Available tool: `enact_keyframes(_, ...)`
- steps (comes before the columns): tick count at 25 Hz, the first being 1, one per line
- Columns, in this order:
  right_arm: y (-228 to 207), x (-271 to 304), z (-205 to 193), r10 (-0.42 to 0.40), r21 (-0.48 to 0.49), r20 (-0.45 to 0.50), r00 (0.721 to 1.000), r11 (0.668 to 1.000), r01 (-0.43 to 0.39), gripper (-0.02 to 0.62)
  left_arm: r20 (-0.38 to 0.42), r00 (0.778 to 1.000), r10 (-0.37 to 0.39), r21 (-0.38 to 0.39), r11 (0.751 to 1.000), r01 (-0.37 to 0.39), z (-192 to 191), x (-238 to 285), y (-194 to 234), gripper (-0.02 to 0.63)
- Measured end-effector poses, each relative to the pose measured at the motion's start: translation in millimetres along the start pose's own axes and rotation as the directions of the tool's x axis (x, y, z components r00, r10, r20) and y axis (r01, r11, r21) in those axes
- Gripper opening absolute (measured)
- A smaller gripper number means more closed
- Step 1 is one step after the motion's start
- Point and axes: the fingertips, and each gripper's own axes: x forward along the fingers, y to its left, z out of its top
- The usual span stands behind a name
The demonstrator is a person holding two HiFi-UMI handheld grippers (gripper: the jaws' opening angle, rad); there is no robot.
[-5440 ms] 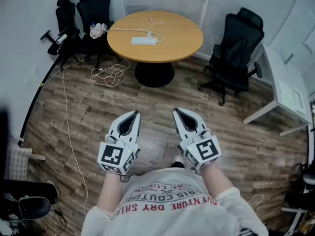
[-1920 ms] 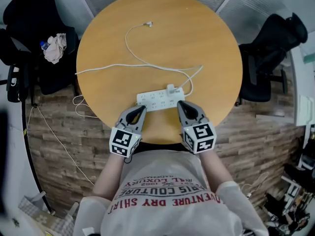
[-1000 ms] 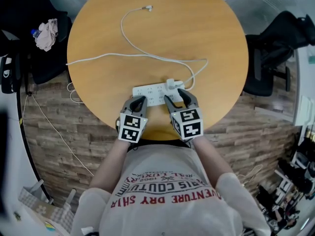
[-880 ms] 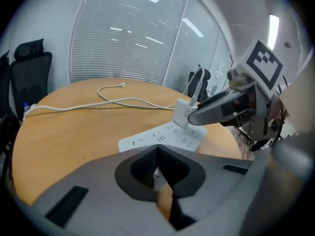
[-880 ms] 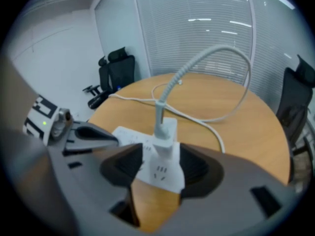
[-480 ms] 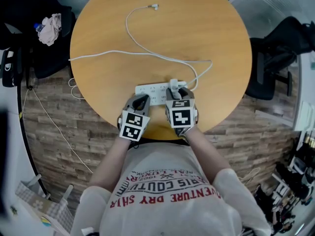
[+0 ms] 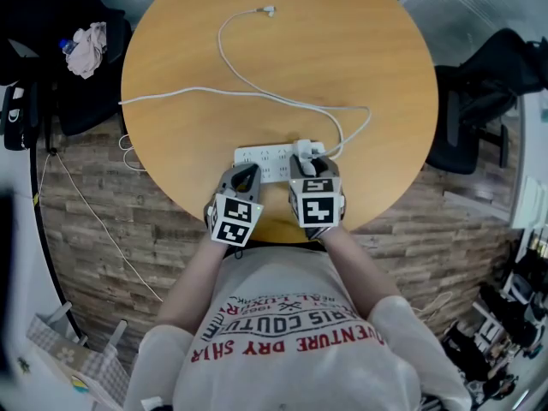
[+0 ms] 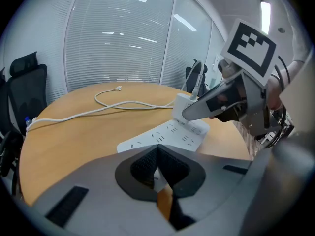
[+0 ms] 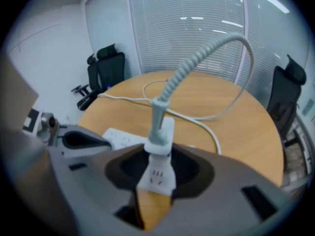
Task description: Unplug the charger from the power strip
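My right fingers point(image 9: 191, 167) have just been closing and now clamp the charger point(image 9: 160, 154), which sits in the power strip point(image 7: 261, 157) near the tabletop point(image 7: 342, 50) edge. My left fingers point(image 8: 140, 167) are together over the strip's end. If the strip isn't pinned, it may lift with my pull.

Round wooden table point(image 7: 342, 50) on plank floor point(image 7: 94, 221) — black chairs point(image 7: 484, 88), window blinds point(image 8: 118, 43).

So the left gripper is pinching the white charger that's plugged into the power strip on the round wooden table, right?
No, it is the right gripper: its jaws have just been closing and now clamp the white charger plugged into the power strip on the round wooden table. The right gripper view shows this.
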Motion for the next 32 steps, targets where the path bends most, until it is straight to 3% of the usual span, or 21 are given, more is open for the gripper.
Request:
enact_keyframes(7,2.8,-11.6,16.6,0.018,-0.031,0.028,0.999,0.999,-0.017,0.155,0.014,1.000,-0.008,-0.016,1.000,0.008,0.4,-2.1,0.5,0.029)
enact_keyframes(19,-10.4,-35.1,46.2,0.091,-0.044,0.151,0.984,0.995,-0.085,0.155,0.010,1.000,0.003,-0.149,0.989,-0.002,0.3,-0.6,3.2,0.029)
enact_keyframes(22,-13.0,-43.8,61.8,0.099,-0.028,0.198,0.975,0.995,-0.096,0.153,0.095,0.995,0.023,-0.183,0.983,-0.005,24.8,-18.9,12.2,0.029)
enact_keyframes(26,-14.4,-70.1,76.7,0.115,-0.031,0.267,0.957,0.993,-0.110,0.154,0.269,0.961,0.063,-0.212,0.977,-0.004,86.2,-61.7,22.0,0.029)
enact_keyframes(32,-11.6,-121.5,111.9,0.135,-0.064,0.404,0.905,0.991,-0.119,0.155,0.466,0.880,0.093,-0.098,0.994,-0.053,171.7,-129.3,23.3,0.029)
